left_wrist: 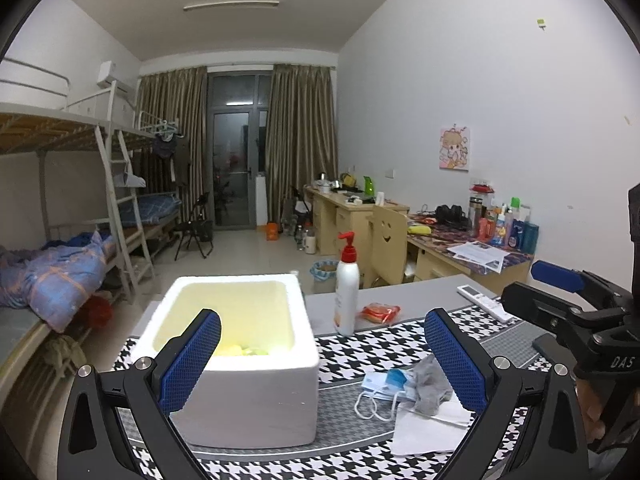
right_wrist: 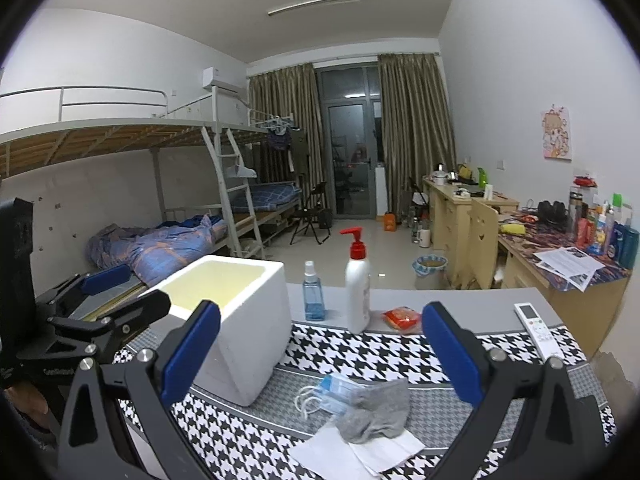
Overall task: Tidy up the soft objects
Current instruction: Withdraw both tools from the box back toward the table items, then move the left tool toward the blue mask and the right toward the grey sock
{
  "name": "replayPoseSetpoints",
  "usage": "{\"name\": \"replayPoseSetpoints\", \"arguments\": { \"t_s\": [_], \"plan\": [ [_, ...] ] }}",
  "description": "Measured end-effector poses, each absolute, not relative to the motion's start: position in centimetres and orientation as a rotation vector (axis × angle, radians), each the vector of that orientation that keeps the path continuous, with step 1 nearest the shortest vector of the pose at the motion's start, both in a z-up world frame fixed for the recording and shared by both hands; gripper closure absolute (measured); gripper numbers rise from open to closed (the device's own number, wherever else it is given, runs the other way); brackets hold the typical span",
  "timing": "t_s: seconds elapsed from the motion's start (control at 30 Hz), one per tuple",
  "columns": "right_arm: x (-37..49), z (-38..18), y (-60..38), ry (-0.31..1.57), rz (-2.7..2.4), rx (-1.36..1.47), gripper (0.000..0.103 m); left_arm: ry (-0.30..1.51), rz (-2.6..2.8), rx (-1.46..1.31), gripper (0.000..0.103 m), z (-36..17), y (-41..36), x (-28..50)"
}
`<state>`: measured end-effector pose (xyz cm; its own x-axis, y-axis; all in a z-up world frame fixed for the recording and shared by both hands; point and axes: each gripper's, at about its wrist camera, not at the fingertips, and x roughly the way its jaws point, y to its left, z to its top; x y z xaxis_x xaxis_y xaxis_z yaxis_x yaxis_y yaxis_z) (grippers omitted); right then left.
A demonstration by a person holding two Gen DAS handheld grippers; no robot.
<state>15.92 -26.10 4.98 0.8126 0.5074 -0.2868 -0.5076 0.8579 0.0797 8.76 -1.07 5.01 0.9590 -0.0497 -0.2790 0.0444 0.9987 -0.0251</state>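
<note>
Two tongs are in our hands, both spread wide with nothing between their blue pads: the left tongs [left_wrist: 322, 354] and the right tongs [right_wrist: 320, 354], each hovering above the bench [right_wrist: 472, 304]. Between the left tongs' fingers we see the white foam box [left_wrist: 256, 396], nearer the left finger, with yellow-green pieces [left_wrist: 244, 350] lying in its bottom. Just inside the right finger of the left tongs lies a grey sock [left_wrist: 430, 384], draped over a blue mask [left_wrist: 384, 386] and white tissues [left_wrist: 428, 424]. From the right tongs, that same pile sits low between the fingers, the box just beside the left finger. Beyond the pile stand a pump bottle [right_wrist: 358, 284] and a spray bottle [right_wrist: 313, 292], with a red packet [right_wrist: 402, 317] and a remote [right_wrist: 536, 328] towards the right.
</note>
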Motion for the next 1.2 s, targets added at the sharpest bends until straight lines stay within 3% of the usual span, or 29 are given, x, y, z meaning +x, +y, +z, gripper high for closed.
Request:
{"name": "replayPoseSetpoints", "arguments": {
  "t_s": [1.2],
  "plan": [
    [17.8,0.5,-31.2,0.414,0.417,0.009,0.001,0.383,-0.145,0.013,0.001,0.1,-5.8,12.6]
  ]
}}
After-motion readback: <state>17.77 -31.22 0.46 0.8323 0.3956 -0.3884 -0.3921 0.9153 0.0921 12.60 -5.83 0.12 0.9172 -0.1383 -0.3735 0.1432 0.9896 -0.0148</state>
